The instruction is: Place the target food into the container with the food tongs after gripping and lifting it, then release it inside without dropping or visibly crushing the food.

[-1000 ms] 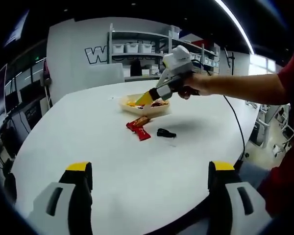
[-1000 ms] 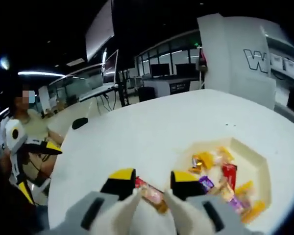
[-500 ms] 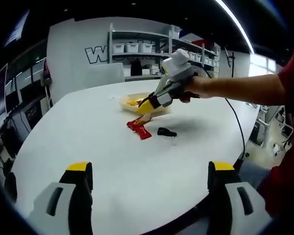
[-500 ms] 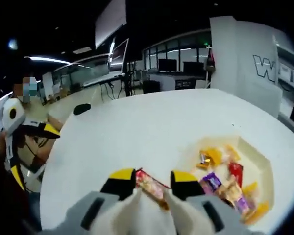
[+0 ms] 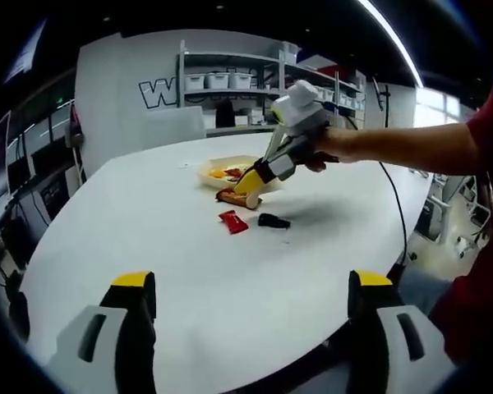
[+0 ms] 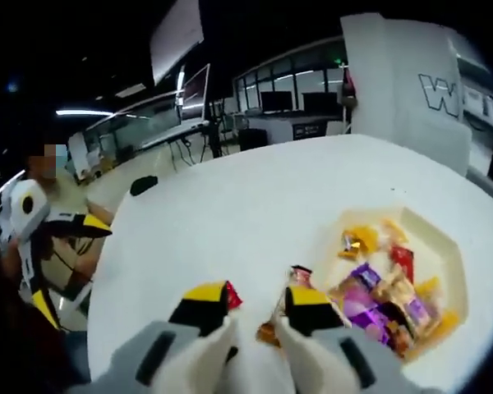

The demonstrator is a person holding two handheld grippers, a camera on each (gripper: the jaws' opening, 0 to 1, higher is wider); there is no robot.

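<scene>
In the right gripper view my right gripper [image 6: 256, 297] is shut on pale food tongs [image 6: 230, 345], whose arms rise between its yellow-tipped jaws. The tongs pinch an orange-brown wrapped snack bar [image 6: 281, 310], held just off the white table beside the cream container [image 6: 453, 271], which holds several wrapped snacks. A red packet [image 6: 232, 295] lies by the left jaw. In the left gripper view the right gripper [image 5: 248, 182] hovers with the snack bar [image 5: 237, 197] at the near edge of the container [image 5: 214, 168]. My left gripper [image 5: 251, 287] stands open low over the table's near side.
A red packet [image 5: 232, 222] and a small black object [image 5: 273, 220] lie on the table [image 5: 148, 238] in front of the container. A person's arm [image 5: 394, 148] reaches in from the right. The left gripper [image 6: 64, 264] shows at the table's far left edge.
The snack bar has come up off the table and moved with the right gripper toward the container. The red packet stayed behind. The left gripper has not moved.
</scene>
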